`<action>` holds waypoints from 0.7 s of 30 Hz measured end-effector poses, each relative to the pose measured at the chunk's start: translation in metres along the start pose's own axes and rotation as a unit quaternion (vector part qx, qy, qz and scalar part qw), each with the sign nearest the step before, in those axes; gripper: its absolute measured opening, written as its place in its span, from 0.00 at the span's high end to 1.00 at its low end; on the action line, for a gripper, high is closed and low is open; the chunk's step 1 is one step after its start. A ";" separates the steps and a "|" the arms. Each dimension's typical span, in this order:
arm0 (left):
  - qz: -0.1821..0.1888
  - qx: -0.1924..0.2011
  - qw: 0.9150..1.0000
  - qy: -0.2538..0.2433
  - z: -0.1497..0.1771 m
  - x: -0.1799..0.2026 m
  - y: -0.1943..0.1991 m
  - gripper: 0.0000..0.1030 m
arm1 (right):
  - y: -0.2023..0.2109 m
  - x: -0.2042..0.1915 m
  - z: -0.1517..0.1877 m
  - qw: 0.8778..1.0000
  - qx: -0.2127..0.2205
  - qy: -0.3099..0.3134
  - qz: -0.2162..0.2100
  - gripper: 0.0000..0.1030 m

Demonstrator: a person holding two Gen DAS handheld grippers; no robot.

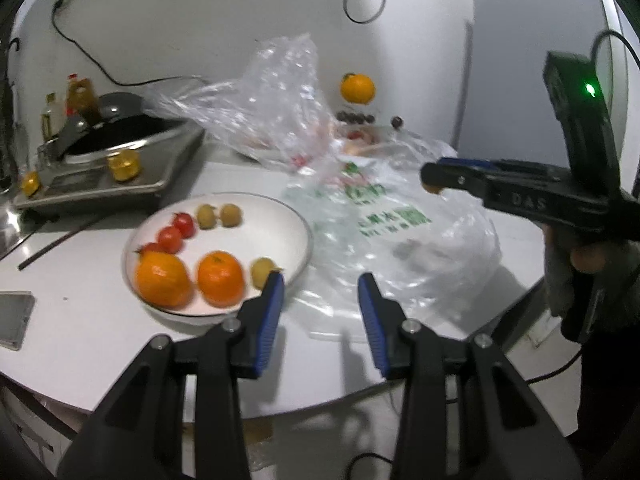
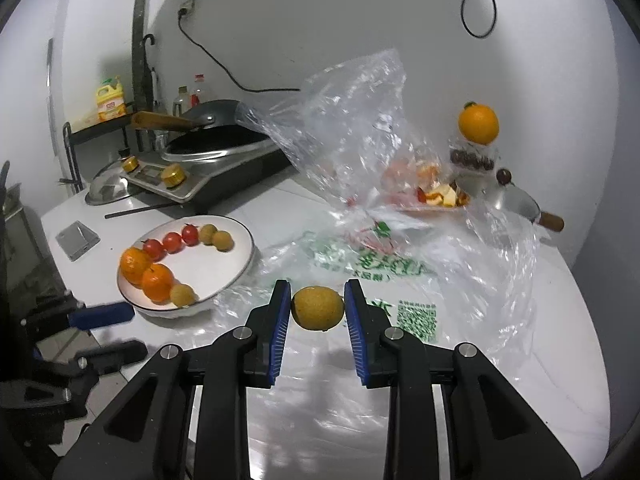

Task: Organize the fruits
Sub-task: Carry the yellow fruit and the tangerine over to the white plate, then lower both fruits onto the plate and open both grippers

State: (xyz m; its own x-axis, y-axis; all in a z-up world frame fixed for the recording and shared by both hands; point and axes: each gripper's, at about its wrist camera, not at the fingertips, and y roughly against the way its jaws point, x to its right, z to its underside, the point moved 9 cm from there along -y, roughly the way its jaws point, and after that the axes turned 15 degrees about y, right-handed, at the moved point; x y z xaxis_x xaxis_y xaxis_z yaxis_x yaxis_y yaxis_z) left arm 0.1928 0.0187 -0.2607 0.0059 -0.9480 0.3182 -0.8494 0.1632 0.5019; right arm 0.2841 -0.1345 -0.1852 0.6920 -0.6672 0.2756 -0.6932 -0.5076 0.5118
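Clearly, the letters "D A S" stand on the black body of the right gripper [image 1: 434, 184], seen from the left wrist. Green print on the plastic bag [image 2: 416, 316] is too blurred to read. The right gripper [image 2: 318, 308] points slightly down and clamps a small yellow-green fruit [image 2: 317, 308] above the bag. The left gripper [image 1: 322, 292] hangs parted, with nothing between its pads, just beside the white plate [image 1: 280, 216] of fruits.

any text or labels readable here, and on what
"DAS": side of the right hand-held gripper.
Green print and QR-like block on the plastic bag: blurred, mirrored, unreadable.
Yellow bottle label: too small to read.
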 end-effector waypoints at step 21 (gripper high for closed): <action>-0.046 0.039 0.998 0.032 -0.036 -0.086 0.008 0.61 | -0.073 -0.074 -0.047 0.997 -0.013 0.044 -0.056 0.71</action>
State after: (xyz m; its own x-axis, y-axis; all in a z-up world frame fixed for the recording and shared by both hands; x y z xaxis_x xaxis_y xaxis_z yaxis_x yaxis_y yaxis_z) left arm 0.2047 0.1118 -0.2550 0.1179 -0.9382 0.3255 -0.8820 0.0517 0.4684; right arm 0.2931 -0.0230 -0.2049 0.7810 -0.5554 0.2857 -0.6056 -0.5614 0.5641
